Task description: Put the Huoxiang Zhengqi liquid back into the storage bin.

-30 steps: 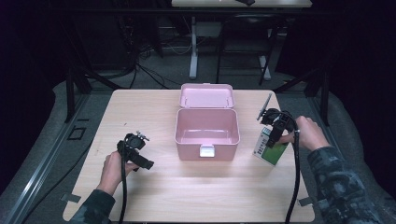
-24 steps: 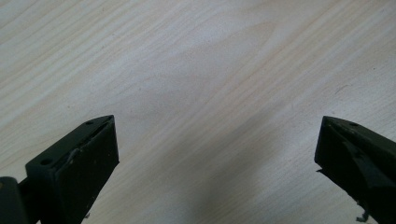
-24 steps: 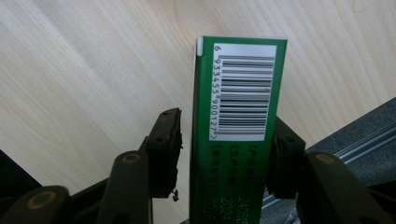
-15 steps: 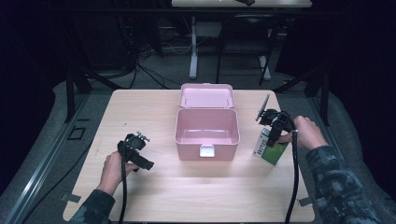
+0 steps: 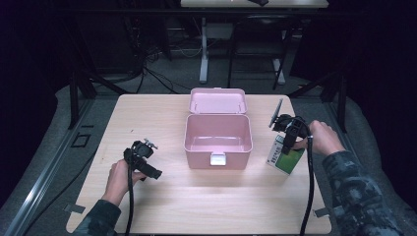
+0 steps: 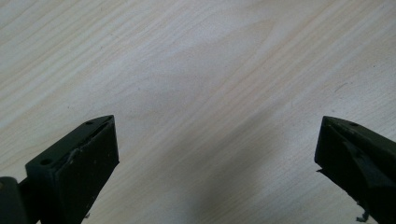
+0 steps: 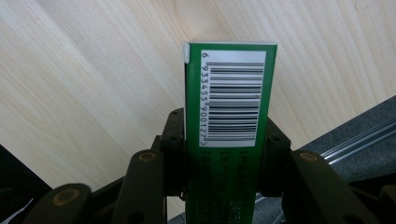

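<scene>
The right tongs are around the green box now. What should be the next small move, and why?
Probably lift the green box a little off the table. The right tongs have just been closing, and their pads now press on both narrow sides of the box. The pink case stands open to its left, so a short lift should let the box clear the case's wall.

One pink case (image 5: 218, 140), one green box (image 5: 284, 158)

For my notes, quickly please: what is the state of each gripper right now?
Left gripper: open, nothing between its fingers, over bare table.
Right gripper: has just been closing, now shut on the green box.
</scene>
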A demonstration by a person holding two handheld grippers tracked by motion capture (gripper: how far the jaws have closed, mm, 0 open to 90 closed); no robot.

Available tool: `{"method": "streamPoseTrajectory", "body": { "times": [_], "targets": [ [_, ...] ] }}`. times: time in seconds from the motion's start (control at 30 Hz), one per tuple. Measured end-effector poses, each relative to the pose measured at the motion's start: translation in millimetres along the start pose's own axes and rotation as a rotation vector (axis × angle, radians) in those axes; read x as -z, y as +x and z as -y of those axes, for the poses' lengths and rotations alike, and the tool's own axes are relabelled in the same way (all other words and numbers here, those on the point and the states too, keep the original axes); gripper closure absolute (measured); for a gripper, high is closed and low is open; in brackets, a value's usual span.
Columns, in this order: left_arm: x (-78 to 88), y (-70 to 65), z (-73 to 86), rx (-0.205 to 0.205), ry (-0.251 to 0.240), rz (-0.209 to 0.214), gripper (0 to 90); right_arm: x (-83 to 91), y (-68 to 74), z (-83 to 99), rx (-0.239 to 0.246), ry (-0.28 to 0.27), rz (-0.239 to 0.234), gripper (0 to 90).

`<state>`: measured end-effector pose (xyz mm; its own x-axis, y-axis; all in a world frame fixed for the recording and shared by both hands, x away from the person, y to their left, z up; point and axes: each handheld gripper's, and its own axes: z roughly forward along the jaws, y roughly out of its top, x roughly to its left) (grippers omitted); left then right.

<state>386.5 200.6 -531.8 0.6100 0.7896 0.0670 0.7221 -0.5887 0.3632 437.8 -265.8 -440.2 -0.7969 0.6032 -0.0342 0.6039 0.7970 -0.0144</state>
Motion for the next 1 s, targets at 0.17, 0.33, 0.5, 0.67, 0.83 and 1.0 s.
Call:
{"method": "streamPoseTrajectory", "body": {
  "times": [0.17,0.33,0.5,0.67,0.83,1.0],
  "targets": [
    [-0.3,-0.2,-0.3,-0.006,-0.001,-0.002,0.0,1.4,-0.6,2.3,0.000,0.000,0.005,62.4],
    [-1.0,-0.1,-0.3,-0.004,0.000,0.000,0.0,6.0,-0.6,2.6,0.000,-0.006,0.010,62.4],
    [-1.9,-1.8,-1.1,-0.008,0.007,0.004,0.0,14.0,1.0,1.9,0.016,-0.007,0.026,62.4],
    [-2.4,-0.1,-1.6,-0.007,0.004,0.005,0.0,21.4,3.8,2.7,0.027,-0.013,0.016,62.5],
    [-0.6,0.6,0.0,-0.003,-0.001,0.003,0.0,29.9,5.3,2.2,0.034,-0.021,0.025,62.5],
    [-1.3,0.4,-0.3,-0.005,-0.002,0.004,0.0,34.0,8.0,2.4,0.048,-0.023,0.024,62.6]
  ]
}}
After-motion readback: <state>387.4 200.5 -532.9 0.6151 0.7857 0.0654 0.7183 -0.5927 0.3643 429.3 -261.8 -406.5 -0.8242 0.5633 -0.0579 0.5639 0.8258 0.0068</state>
